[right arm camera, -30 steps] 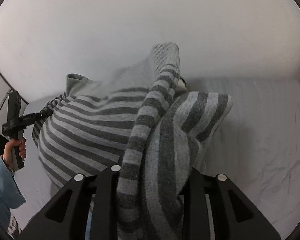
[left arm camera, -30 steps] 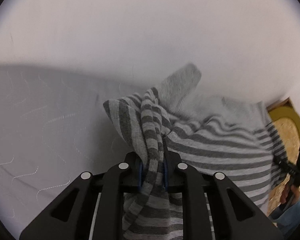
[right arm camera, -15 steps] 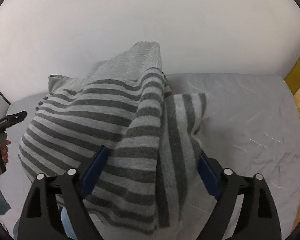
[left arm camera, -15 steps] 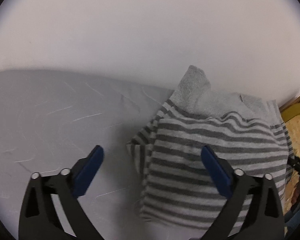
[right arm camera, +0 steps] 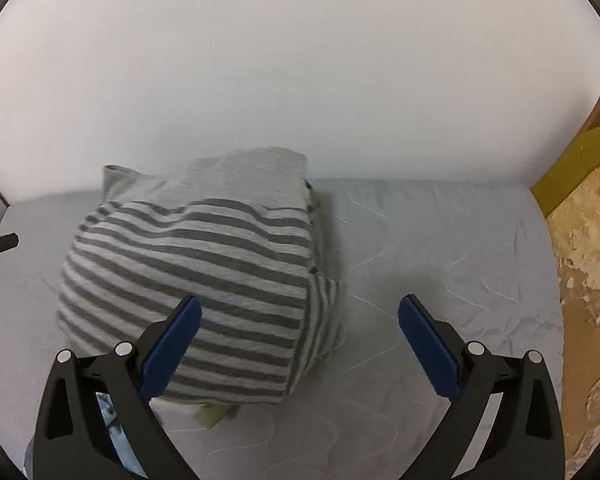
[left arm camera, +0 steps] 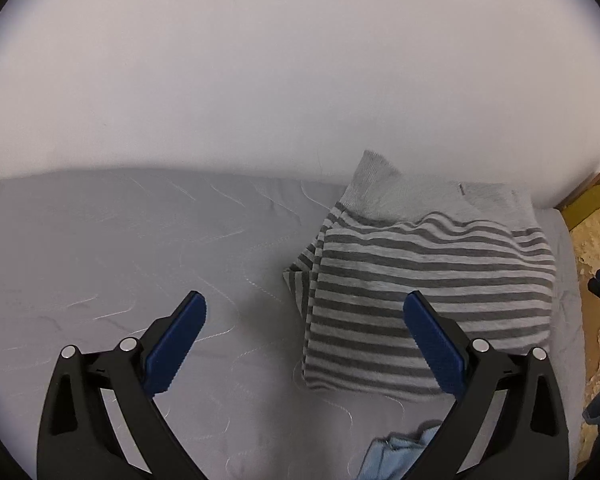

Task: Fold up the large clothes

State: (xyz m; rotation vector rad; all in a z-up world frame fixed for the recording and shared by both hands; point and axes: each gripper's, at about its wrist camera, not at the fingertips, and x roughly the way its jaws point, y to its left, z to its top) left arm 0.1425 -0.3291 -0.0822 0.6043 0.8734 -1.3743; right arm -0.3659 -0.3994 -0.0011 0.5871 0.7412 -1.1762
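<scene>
A grey striped sweater (left arm camera: 424,280) lies folded on the grey quilted mattress (left arm camera: 140,248), its plain grey ribbed part toward the white wall. It also shows in the right wrist view (right arm camera: 204,276). My left gripper (left arm camera: 304,336) is open and empty, above the mattress just left of the sweater's near edge. My right gripper (right arm camera: 300,340) is open and empty, above the sweater's near right corner. A pale yellow-green cloth (right arm camera: 212,416) peeks out from under the sweater.
A white wall (left arm camera: 300,80) backs the mattress. A light blue garment (left arm camera: 400,452) lies at the near edge. A mustard-coloured bed frame (right arm camera: 572,160) and a rough tan floor (right arm camera: 588,260) are on the right. The other gripper's tip (right arm camera: 0,244) shows at far left.
Both grippers have let go of the striped sweater and opened wide. They have pulled back and up, and the sweater has settled flat in a folded stack.
</scene>
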